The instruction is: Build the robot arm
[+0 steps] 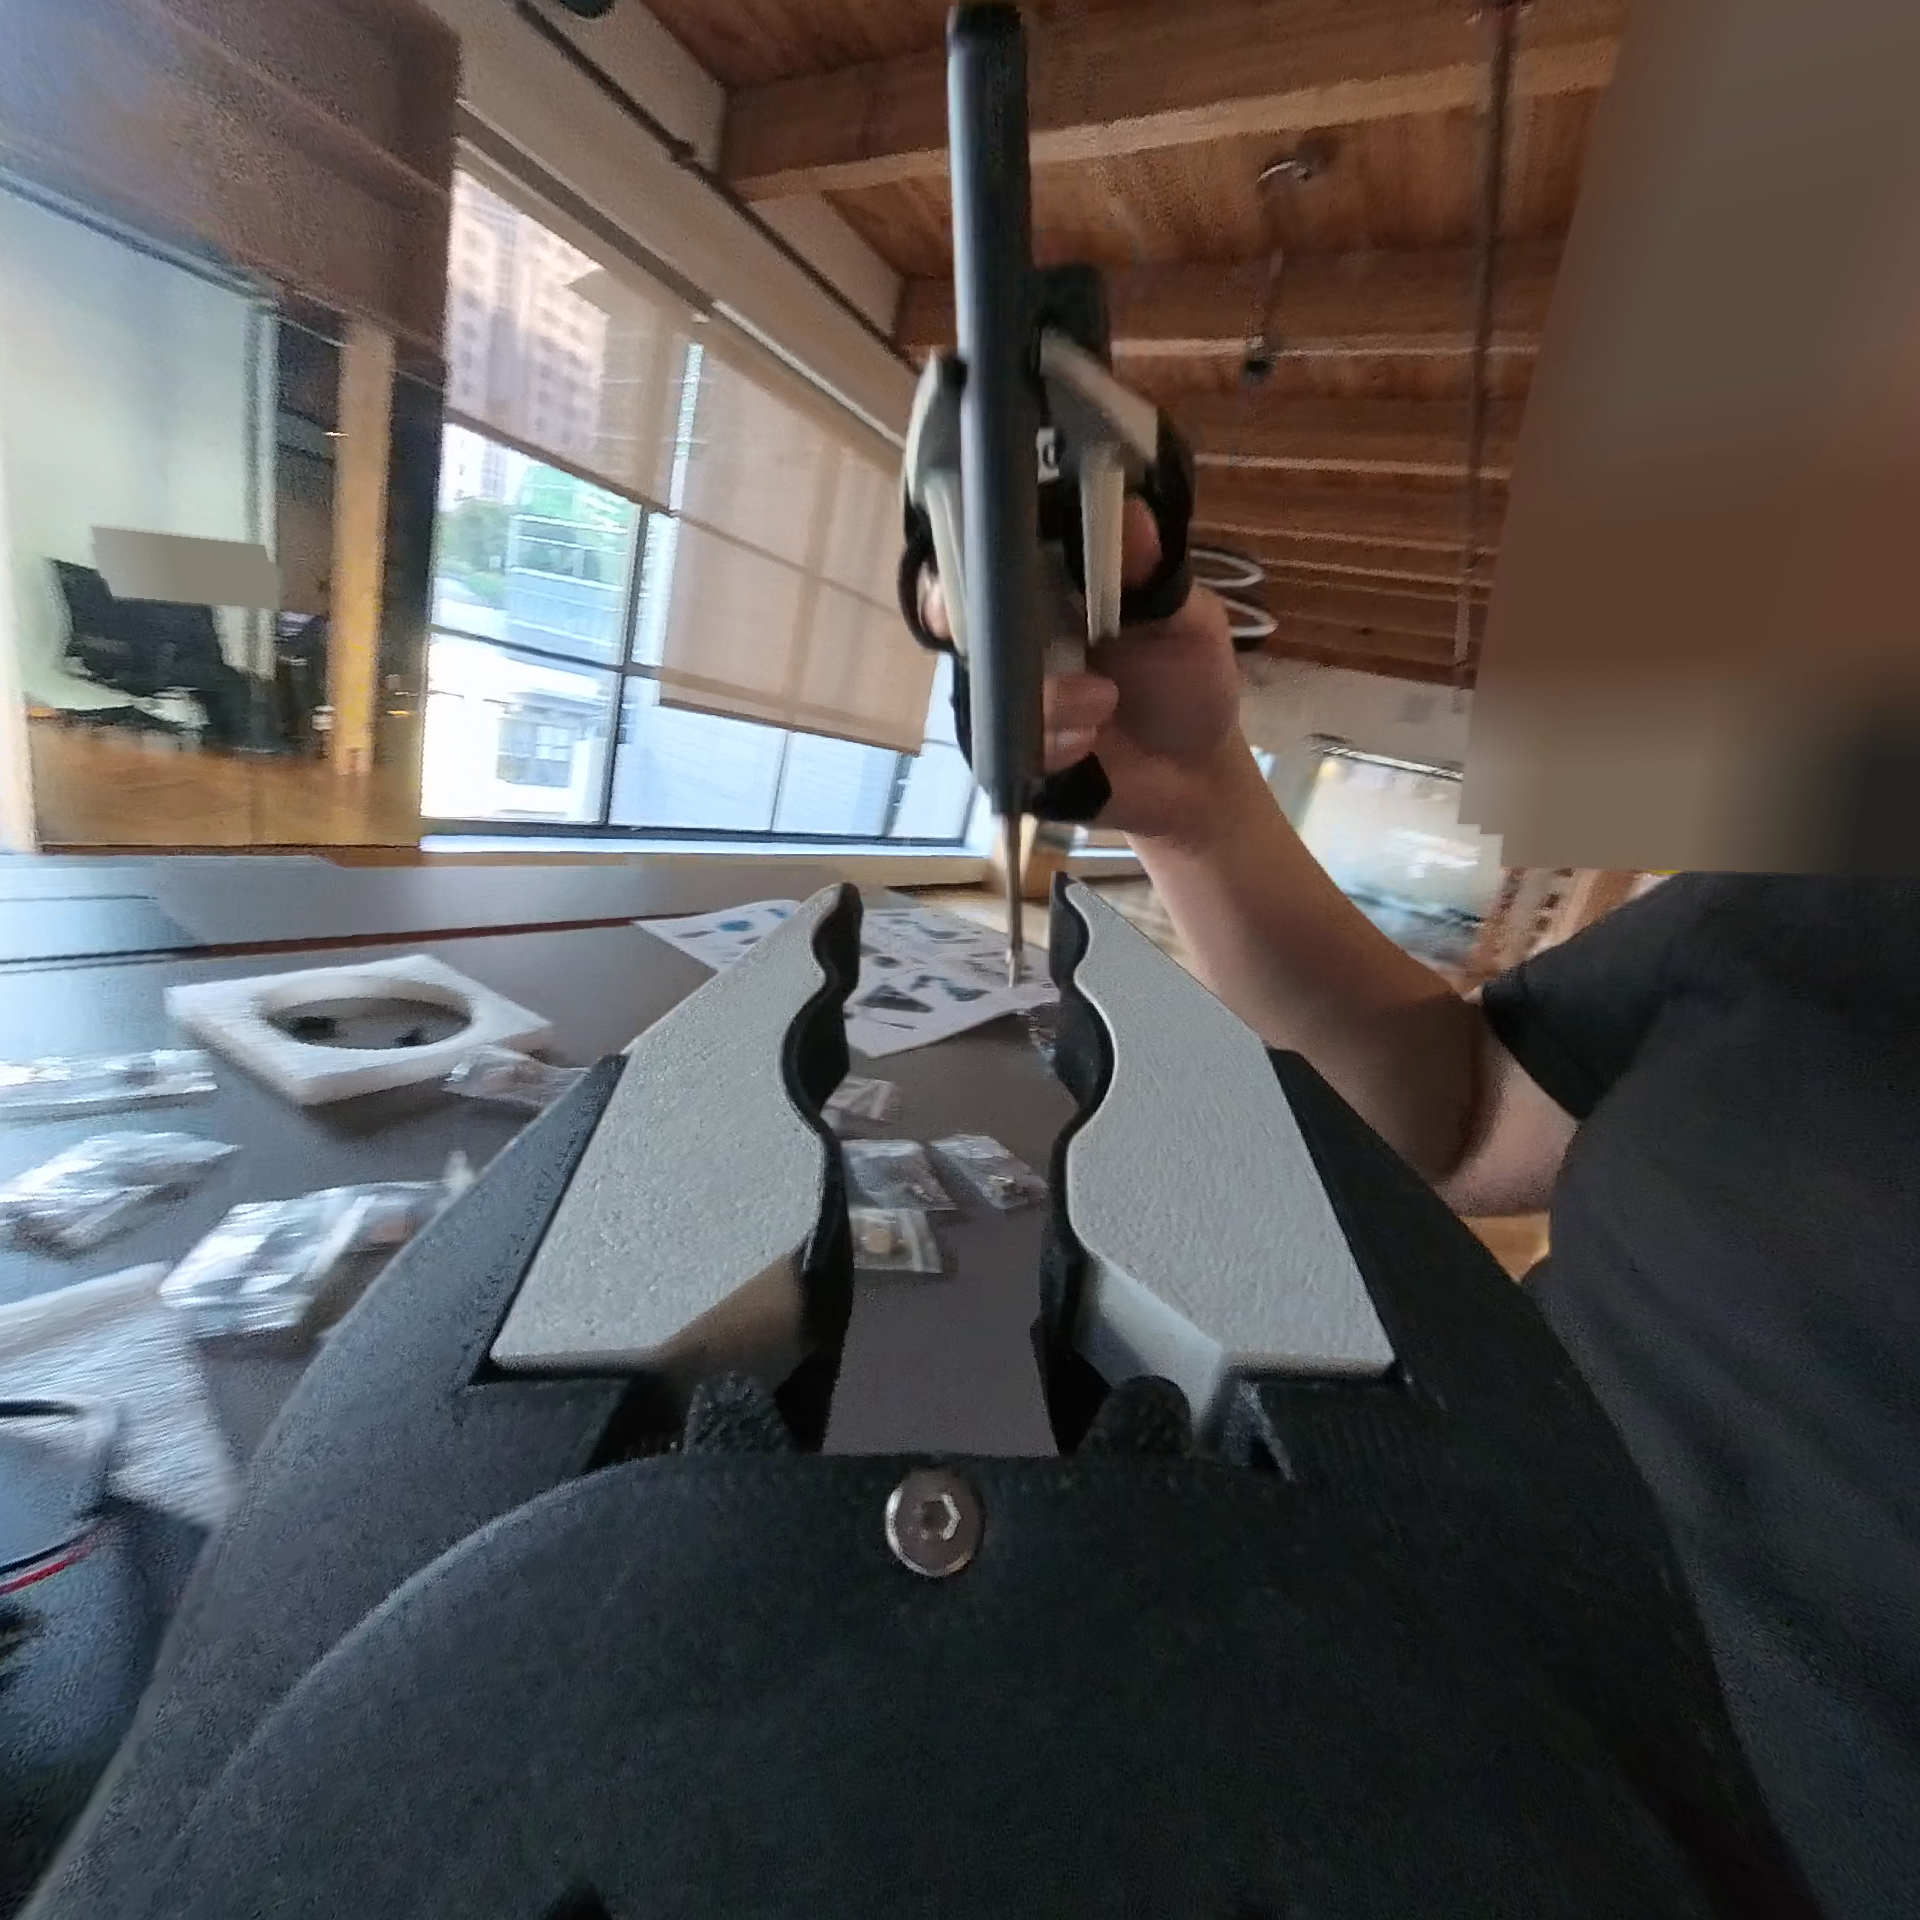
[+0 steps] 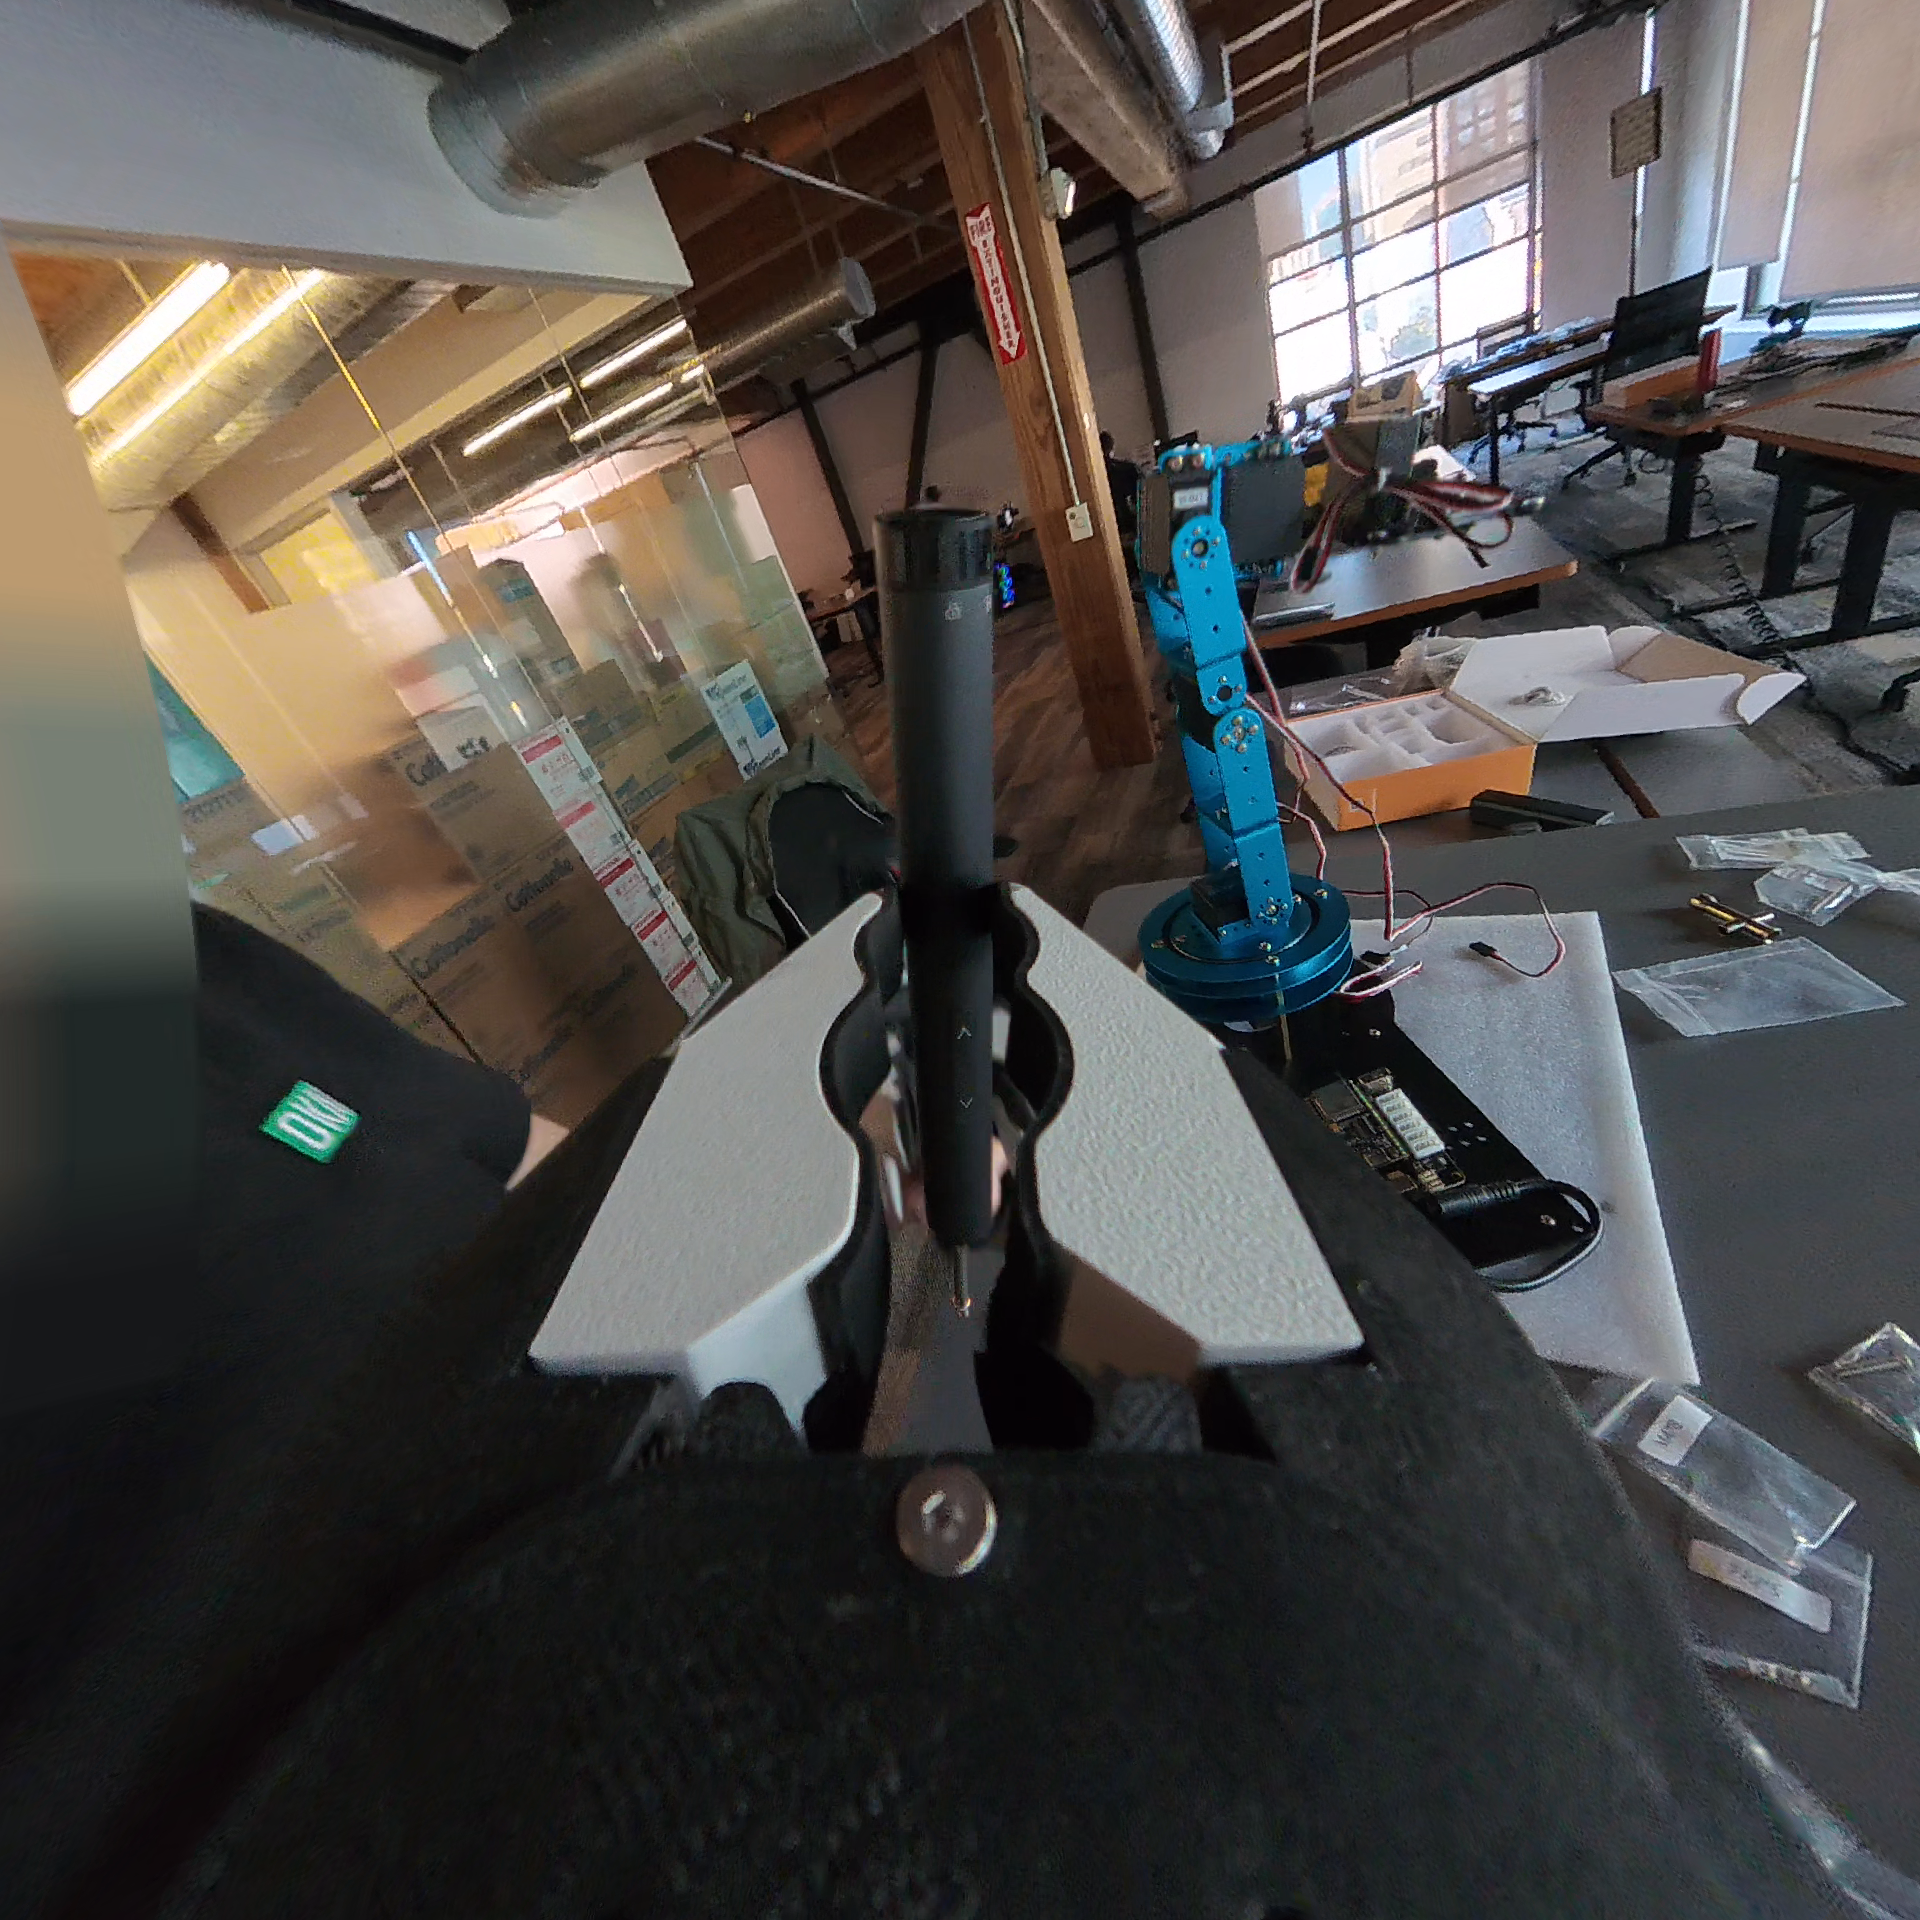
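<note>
My left gripper [image 1: 951, 925] is open and empty, low over a dark table [image 1: 114, 997]. Small clear bags of parts [image 1: 904, 1179] lie on the table between its fingers. Beyond it, my right gripper [image 1: 1013, 582] holds a dark pen-shaped electric screwdriver [image 1: 992, 416] upright, its bit tip resting on a printed paper sheet [image 1: 935, 1003]. In the right wrist view, my right gripper [image 2: 945, 925] is shut on the screwdriver [image 2: 935, 748], bit end toward the camera. A small blue robot arm [image 2: 1221, 748] stands just right of it on a black board [image 2: 1392, 1122].
A white foam block with a round cutout [image 1: 353, 1029] and more bags [image 1: 260, 1257] lie at the left. A white foam sheet [image 2: 1527, 1049] lies under the board. Clear bags [image 2: 1756, 997] and an open orange box [image 2: 1413, 764] sit at the right. A person's dark shirt [image 1: 1714, 1351] is close by. There is about 11 centimeters between the tips of the two grippers.
</note>
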Motion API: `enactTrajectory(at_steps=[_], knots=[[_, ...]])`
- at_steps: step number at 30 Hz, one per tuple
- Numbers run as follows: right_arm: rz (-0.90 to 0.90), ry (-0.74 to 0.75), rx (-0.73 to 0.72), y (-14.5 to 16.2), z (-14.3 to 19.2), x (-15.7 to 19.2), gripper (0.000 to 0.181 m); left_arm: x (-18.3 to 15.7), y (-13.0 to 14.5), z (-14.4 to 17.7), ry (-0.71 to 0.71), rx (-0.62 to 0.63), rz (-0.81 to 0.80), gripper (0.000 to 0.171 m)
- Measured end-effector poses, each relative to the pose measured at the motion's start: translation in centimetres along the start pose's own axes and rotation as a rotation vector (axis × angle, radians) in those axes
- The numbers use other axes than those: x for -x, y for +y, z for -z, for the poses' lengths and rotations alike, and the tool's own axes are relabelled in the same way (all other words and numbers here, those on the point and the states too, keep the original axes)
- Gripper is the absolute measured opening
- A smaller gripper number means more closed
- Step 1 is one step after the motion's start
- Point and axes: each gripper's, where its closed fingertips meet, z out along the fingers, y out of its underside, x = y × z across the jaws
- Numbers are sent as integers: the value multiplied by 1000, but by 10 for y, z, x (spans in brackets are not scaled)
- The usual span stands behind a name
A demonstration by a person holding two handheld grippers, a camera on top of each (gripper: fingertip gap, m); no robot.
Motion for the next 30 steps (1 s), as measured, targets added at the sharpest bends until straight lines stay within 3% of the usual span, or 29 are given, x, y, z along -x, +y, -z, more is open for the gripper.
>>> enactTrajectory(at_steps=[5,9,15,20,21,26,30], knots=[[9,-49,71,21,-14,-22,15,5,-73,-11,-134,95,-108,44],[32,-61,95,28,-22,-32,15,16,-93,-49,-203,242,-40,50],[96,-29,145,35,-21,-40,15,36,-91,-86,-329,330,-45,42],[108,14,147,34,-11,-44,15,43,-78,-101,-400,379,-68,23],[99,8,150,34,-9,-44,15,44,-76,-103,-406,385,-76,16],[91,-83,80,30,3,-38,16,37,-73,-116,-346,405,-59,16],[50,-215,4,35,20,-36,51,29,-81,-120,-285,410,-105,16]])
